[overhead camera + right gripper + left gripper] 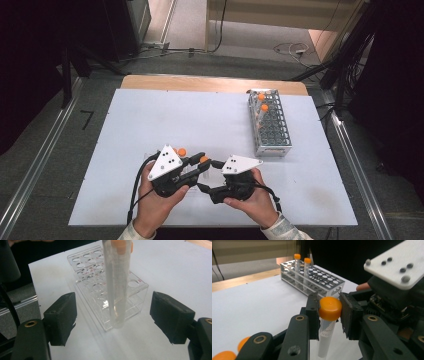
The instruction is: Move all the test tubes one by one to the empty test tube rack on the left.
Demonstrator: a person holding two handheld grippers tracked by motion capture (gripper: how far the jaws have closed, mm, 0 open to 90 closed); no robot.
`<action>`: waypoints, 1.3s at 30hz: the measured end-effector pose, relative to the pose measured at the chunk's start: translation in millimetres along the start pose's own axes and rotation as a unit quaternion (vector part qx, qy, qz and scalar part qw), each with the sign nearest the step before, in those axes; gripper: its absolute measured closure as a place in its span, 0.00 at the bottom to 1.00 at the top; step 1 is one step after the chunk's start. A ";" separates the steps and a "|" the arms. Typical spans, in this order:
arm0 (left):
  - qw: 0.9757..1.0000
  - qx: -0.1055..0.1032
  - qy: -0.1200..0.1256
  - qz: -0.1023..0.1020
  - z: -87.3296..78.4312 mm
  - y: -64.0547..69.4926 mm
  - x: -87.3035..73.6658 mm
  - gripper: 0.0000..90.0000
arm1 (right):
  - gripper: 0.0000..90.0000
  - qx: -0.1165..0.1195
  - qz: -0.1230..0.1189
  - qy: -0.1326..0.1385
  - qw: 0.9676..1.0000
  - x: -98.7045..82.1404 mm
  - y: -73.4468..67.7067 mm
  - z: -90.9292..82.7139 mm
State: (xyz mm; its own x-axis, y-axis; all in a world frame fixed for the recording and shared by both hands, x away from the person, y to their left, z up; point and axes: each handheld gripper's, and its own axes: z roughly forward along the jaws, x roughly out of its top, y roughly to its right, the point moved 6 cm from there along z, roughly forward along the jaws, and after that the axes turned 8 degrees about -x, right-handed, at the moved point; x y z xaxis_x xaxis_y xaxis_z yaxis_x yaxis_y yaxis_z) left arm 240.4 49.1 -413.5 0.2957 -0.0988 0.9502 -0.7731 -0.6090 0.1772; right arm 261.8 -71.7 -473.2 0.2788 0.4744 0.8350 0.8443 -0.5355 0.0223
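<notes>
A clear tube [325, 337] with an orange cap [330, 308] hangs upright just above the white table [150, 120]. My left gripper [329, 312] is shut on that cap [203, 159]. In the high view the left gripper [202, 161] and the right gripper [209, 176] meet near the table's front middle. My right gripper [116, 316] stands open, its pads wide on either side of the tube [117, 282] and clear of it. A clear tube rack [270, 122] stands at the right, with two orange-capped tubes [261, 96] at its far end.
Loose orange caps [244, 342] show low at the left of the left gripper view, and one orange cap [181, 151] peeks from behind the left gripper. The right gripper's body and grey plate [397, 265] are close on the right. Most rack holes [322, 280] stand free.
</notes>
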 end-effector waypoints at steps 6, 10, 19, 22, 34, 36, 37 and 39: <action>1.000 0.013 0.000 -0.005 -11.7 -6.5 4.9 0.78 | 0.23 0.002 -0.002 -0.001 1.000 -0.9 -0.4 0.9; 1.000 0.021 0.006 -0.009 -20.7 -11.8 8.5 0.78 | 0.22 0.000 -0.001 -0.003 1.000 -1.7 0.5 1.2; 0.999 0.043 0.011 -0.014 -39.4 -27.5 12.0 0.78 | 0.22 -0.001 0.003 -0.004 1.000 -2.7 3.2 0.9; 0.998 0.053 0.014 -0.019 -44.9 -34.0 12.4 0.78 | 0.22 -0.002 0.002 -0.004 1.000 -2.8 3.7 0.8; 0.995 0.097 0.013 -0.016 -58.9 -53.4 11.7 0.78 | 0.22 -0.005 0.004 -0.007 1.000 -4.4 6.8 1.5; 0.995 0.102 0.013 -0.019 -60.5 -57.6 10.6 0.78 | 0.22 -0.005 0.005 -0.007 1.000 -4.5 6.7 1.4; 0.994 0.105 0.014 -0.021 -61.1 -59.3 10.3 0.78 | 0.22 -0.005 0.005 -0.007 1.000 -4.5 6.6 1.3; 0.993 0.115 0.015 -0.017 -62.3 -63.0 9.7 0.78 | 0.22 -0.005 0.005 -0.007 1.000 -4.5 6.6 1.3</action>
State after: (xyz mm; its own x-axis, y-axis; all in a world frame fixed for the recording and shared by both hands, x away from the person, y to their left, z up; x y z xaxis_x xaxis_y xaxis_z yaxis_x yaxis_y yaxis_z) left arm 257.0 135.5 -399.5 0.3011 -0.0536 0.9521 -0.6130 -0.7756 0.1502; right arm 266.7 -76.4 -477.5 0.2941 0.4785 0.8274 0.8369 -0.5470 0.0190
